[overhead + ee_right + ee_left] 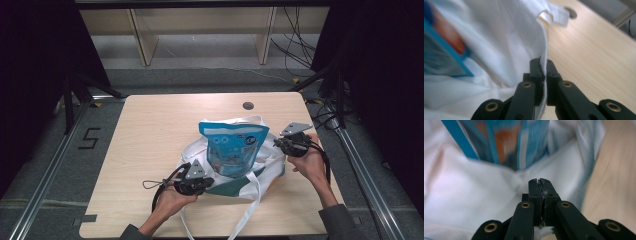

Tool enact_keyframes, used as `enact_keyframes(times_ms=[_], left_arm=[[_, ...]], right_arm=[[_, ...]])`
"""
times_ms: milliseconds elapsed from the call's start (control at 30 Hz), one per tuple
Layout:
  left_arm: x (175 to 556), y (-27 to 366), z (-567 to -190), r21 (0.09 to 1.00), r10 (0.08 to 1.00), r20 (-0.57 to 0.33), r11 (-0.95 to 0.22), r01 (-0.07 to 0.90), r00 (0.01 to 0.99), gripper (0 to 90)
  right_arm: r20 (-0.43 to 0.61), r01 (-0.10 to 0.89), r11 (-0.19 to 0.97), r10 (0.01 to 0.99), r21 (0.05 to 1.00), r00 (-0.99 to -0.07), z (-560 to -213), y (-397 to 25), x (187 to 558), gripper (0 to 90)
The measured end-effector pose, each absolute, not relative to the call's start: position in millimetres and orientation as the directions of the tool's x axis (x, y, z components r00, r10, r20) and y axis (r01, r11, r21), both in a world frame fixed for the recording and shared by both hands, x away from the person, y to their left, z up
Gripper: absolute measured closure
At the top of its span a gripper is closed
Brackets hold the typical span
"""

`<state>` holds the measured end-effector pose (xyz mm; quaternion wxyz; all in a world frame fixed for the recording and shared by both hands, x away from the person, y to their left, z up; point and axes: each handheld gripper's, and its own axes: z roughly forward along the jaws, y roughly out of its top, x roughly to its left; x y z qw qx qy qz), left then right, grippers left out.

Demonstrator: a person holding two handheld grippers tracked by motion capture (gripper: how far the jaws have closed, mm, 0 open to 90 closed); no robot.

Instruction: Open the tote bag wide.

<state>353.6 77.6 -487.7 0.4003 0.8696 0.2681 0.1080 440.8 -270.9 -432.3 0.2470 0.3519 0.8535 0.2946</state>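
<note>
A white cloth tote bag (pixel 265 167) with a green base lies on the wooden table (pixel 160 130). A blue snack pouch (pixel 233 145) stands partly inside its mouth. My left gripper (pixel 207 183) is at the bag's near left edge, shut on the bag's white cloth (pixel 486 192). My right gripper (pixel 278 143) is at the bag's right side, shut on the bag's stitched rim (pixel 545 50). The blue pouch (pixel 506 140) looms blurred just beyond the left jaws, and the same pouch (pixel 441 47) sits to the left of the right jaws.
The bag's long white straps (pixel 250 210) trail toward the table's near edge. A round cable hole (pixel 248 106) is at the far side of the table. Cables (pixel 300 45) lie on the floor beyond, near a wooden shelf frame (pixel 145 40).
</note>
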Motion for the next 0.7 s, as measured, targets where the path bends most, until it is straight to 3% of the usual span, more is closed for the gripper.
enact_keyframes(times_ms=[67,267,600,700], left_arm=[[354,81,-499,0.739,0.561,-0.040,-0.540,0.402,0.827,89.1],[353,74,-504,0.711,0.554,0.055,-0.606,0.357,0.831,89.3],[360,68,-504,0.721,0.571,0.025,-0.579,0.381,0.820,89.1],[369,63,-507,0.751,0.586,-0.034,-0.520,0.408,0.810,89.1]], right_arm=[[-0.186,0.492,0.572,0.754,0.656,-0.630,-449,-274,449,88.3],[-0.175,0.538,0.572,0.768,0.619,-0.616,-491,-270,464,88.6],[-0.168,0.532,0.543,0.785,0.649,-0.596,-486,-274,475,86.7],[-0.157,0.546,0.497,0.819,0.674,-0.551,-481,-276,480,78.7]])
